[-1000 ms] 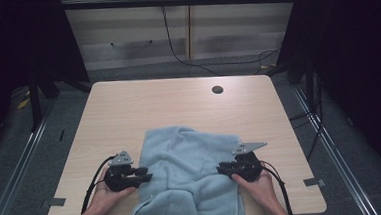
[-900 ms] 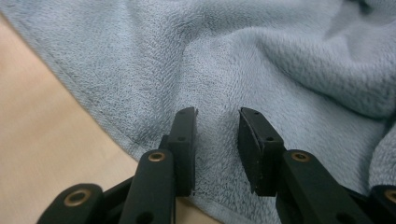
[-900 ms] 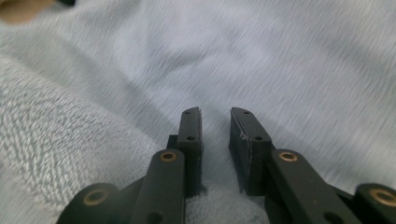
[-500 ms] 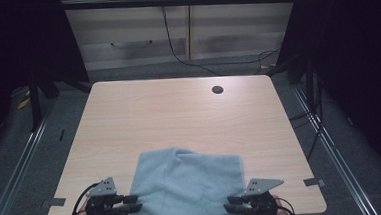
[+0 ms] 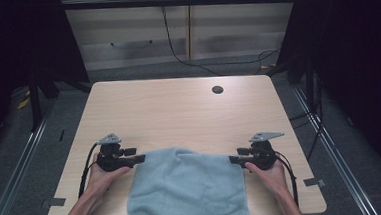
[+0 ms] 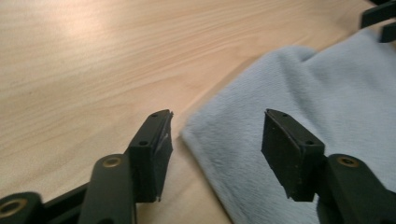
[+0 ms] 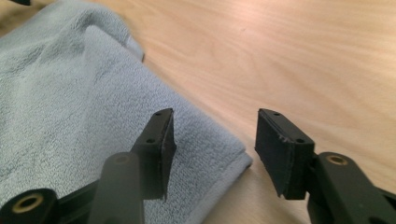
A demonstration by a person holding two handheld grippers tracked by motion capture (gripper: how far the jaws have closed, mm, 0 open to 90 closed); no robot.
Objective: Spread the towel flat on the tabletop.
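Nearest the person, the light blue towel (image 5: 186, 190) lies flat at the near edge of the table (image 5: 178, 108), its front hanging over the rim; soft terry by the look of it, light and floppy, likely to sag and fold wherever it isn't supported, so the far corners and hemmed edges look like the best places to grip; a pinch in the middle would only bunch it. At the far-left corner sits the left gripper (image 5: 140, 159); its jaws have just been opening and now stand spread, the towel's corner lying between them in the left gripper view with the pads clear of the cloth. Mirror image on the other side: the right gripper (image 5: 233, 159), jaws likewise just opened and well apart, the hemmed corner beneath and between them, nothing pinched. Farther off, bare wood, and a dark round grommet hole (image 5: 217, 90) near the far edge.
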